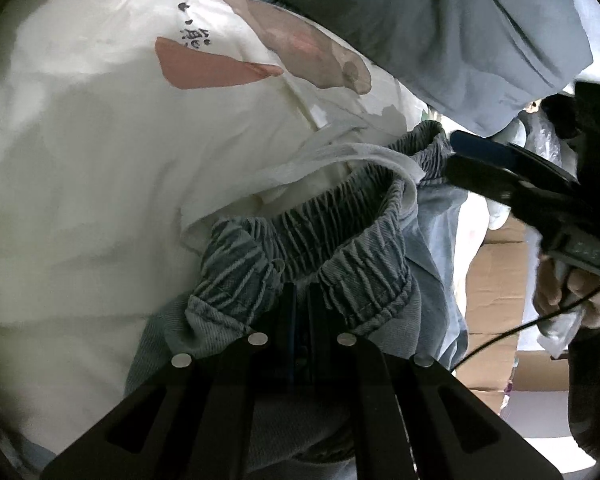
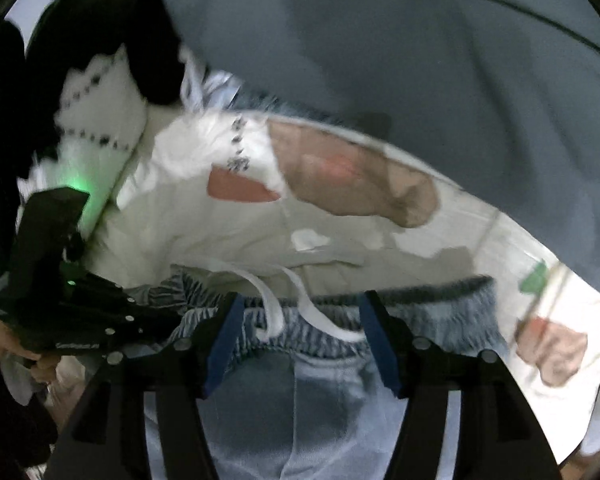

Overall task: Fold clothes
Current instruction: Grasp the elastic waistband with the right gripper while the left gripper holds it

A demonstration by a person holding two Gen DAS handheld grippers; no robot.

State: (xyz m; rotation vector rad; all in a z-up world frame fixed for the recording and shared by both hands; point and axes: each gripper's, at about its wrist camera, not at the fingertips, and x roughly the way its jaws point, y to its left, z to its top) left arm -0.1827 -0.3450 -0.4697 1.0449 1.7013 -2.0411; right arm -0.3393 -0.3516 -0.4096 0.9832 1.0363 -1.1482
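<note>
Left tool (image 1: 300, 300) is clamped tight on the gathered elastic waistband of the pale blue denim trousers (image 1: 312, 236), biting one edge of the band. Right tool (image 2: 300, 320) has its jaws standing apart, straddling the same waistband further along; the blue pads (image 2: 224, 340) are not pressing on cloth, so nothing is held on that side. The trousers hang from the left grip and drape over a cream printed fabric sheet (image 1: 80, 160), with a grey-blue cloth (image 1: 440, 20) bunched just behind.

Risks, as I judge them:
- White flat drawstring (image 2: 276, 304) loops right between the right tool's pads. Closing here likely catches the string rather than the band, and the string slides or pulls through.
- Right view is motion-blurred, so that tool is probably travelling fast. It may overshoot the band and pinch the cream sheet underneath too, dragging it into the fold.
- The left grip is on a single point of stretchy elastic, so the load can creep out or skew the waistband, giving an uneven fold line.
- The thin black cable (image 1: 520, 328) trailing near the person's hand (image 1: 568, 292) could snag on cloth.

Writing: dark characters printed on the cream sheet beside the salmon-pink shape (image 1: 208, 68), too warped to read. Small pale lettering on the left tool's body in the right view, too blurred to read. No brand is legible.
</note>
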